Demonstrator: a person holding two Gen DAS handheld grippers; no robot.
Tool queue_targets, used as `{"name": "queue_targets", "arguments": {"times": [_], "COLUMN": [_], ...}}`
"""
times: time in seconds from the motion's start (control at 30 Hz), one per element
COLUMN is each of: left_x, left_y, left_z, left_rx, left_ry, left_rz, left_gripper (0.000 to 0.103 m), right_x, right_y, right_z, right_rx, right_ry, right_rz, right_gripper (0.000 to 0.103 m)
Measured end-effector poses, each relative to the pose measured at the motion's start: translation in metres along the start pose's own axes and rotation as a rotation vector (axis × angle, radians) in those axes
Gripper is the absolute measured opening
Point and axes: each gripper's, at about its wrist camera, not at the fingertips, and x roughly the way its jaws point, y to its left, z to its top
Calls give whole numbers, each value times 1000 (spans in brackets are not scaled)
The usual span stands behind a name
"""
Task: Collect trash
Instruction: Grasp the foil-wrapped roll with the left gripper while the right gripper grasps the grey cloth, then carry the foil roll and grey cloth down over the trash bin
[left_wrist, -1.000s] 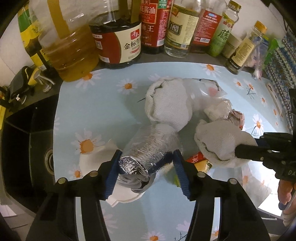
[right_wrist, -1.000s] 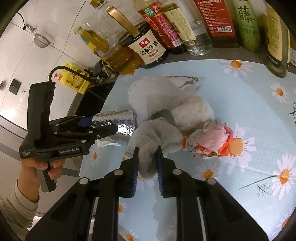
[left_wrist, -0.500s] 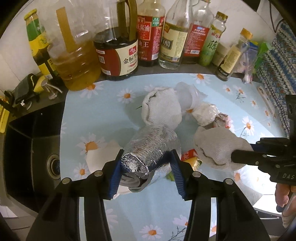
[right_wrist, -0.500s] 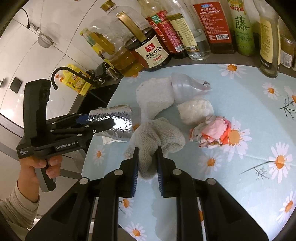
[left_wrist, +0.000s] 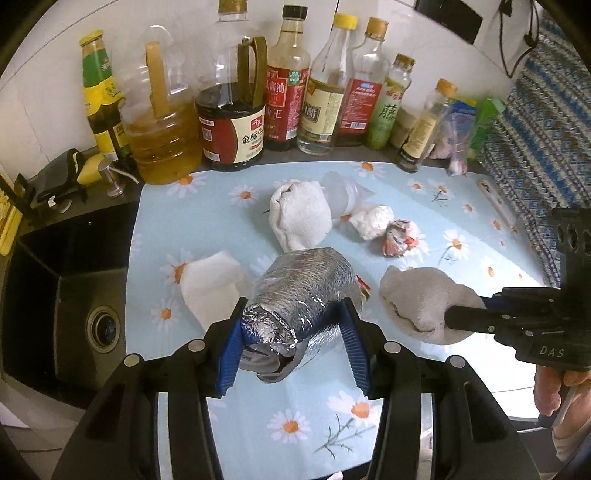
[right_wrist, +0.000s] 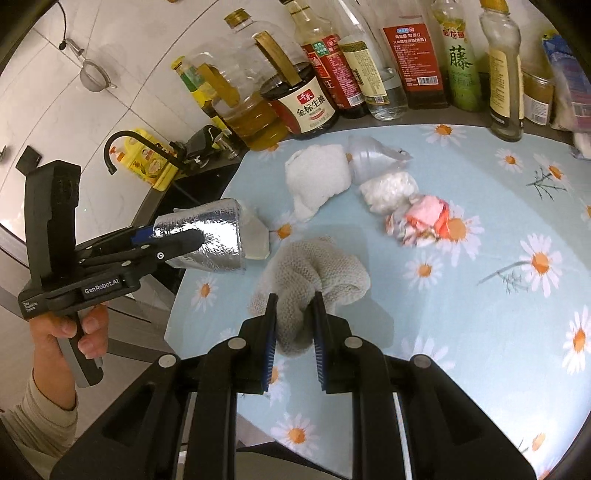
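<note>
Over the mat (left_wrist: 229, 435), both grippers are loaded. Left gripper (left_wrist: 293, 341) has its fingers clamped on the foil pouch (left_wrist: 303, 291) — held off the mat at its sink-side edge, open crumpled end toward the camera. Right gripper (right_wrist: 293, 325) has its fingers pinched on the grey rag (right_wrist: 317, 271); in the right view the rag looks lifted, its bulk hanging forward of the pads, though whether it has fully cleared the mat I cannot tell.

Progress, judged: two items grabbed, none binned as far as shown — no bin visible in either view. Left on the mat: white rag (left_wrist: 299, 216) near the mat's middle, clear bag (left_wrist: 341, 194) touching it on the bottle side, white wad (left_wrist: 373, 221) just beside that, pink wrapper (left_wrist: 400, 238) next along toward the far side. White paper (left_wrist: 210, 288) lies at the sink-side edge, and a red-yellow scrap (left_wrist: 364, 290) peeks out behind the pouch.

Bottles (left_wrist: 236, 122) line the back of the mat; they look like kitchen stock, not trash. Roughly a third in.
</note>
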Motion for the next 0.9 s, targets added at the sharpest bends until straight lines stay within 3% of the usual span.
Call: {"name": "queue_targets", "arguments": {"times": [0.37, 0.9], "left_x": [-31, -54], "left_y": [1, 17], "left_z": [-45, -135], "left_rx": [10, -35], "left_ry": [-33, -6], "left_rz": [-45, -107], "left_gripper": [47, 47], "right_x": [-14, -2], "right_y": [33, 85], "right_z": [-44, -110], "right_rx": [22, 22], "right_ry": [-12, 34], "right_rz": [-38, -53], "right_gripper": [20, 20]}}
